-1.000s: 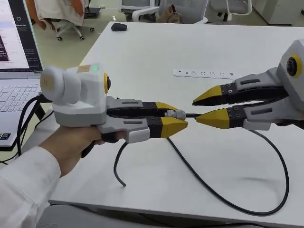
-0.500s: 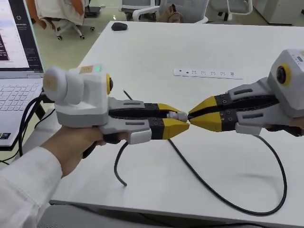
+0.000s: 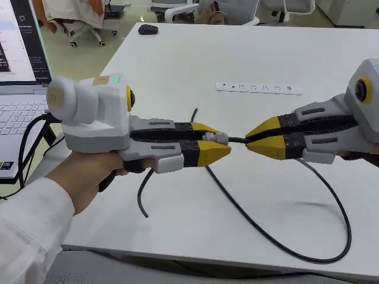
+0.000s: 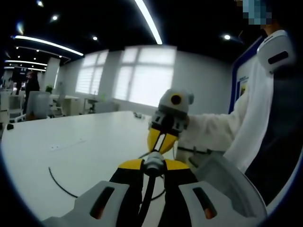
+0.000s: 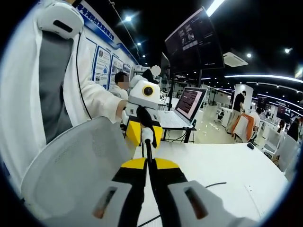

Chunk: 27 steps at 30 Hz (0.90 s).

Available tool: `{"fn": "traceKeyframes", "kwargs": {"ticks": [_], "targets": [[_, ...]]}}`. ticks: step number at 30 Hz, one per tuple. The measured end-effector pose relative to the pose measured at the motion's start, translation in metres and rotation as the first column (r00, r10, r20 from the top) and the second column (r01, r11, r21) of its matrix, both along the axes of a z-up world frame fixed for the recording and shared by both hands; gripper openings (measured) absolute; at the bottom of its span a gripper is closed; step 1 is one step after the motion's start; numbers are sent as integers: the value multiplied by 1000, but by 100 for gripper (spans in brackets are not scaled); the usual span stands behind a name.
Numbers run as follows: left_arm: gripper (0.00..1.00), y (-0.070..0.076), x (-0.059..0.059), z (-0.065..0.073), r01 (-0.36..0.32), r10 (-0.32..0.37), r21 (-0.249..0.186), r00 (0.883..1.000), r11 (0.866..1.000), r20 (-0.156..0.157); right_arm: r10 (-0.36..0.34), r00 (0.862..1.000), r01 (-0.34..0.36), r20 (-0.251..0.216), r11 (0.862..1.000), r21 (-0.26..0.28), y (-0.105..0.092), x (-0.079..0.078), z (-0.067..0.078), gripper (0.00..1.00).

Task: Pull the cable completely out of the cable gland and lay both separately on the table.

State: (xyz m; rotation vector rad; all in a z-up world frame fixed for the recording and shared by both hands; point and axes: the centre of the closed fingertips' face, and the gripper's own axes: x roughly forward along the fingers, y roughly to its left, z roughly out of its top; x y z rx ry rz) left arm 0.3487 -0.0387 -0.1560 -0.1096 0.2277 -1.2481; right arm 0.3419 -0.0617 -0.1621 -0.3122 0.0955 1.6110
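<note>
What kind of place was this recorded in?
Probably an open-plan office or lab: a large white table, an open silver laptop, wheeled office chairs and a big dark overhead screen.

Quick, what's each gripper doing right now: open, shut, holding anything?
Left gripper: shut on the cable gland.
Right gripper: shut on the cable.
</note>
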Motion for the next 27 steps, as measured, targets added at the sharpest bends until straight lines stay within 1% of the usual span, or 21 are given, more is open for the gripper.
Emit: {"fn": "traceKeyframes", "kwargs": {"ticks": [6,10,15,19,22,27], "targets": [[17,4,2,2,-8,8,0,1000,1000,7,-42,999,42,-11,999,-1,-13,5,-3,3],[17,6,3,2,-14,14,0,1000,1000,6,-71,997,71,-26,997,-5,-22,9,-8,4],[17,7,4,1,-23,23,-3,1000,1000,-5,-100,994,99,-44,995,-17,-32,13,-15,4],[17,8,3,4,-21,21,-30,1000,999,-20,-134,989,133,-57,991,-21,-43,18,-19,4],[17,10,4,5,-25,25,-32,1000,999,-18,-152,986,151,-68,988,-30,-50,20,-24,4],[17,9,5,6,-29,28,-41,999,999,-24,-159,984,157,-76,987,-33,-52,18,-26,4]]}}
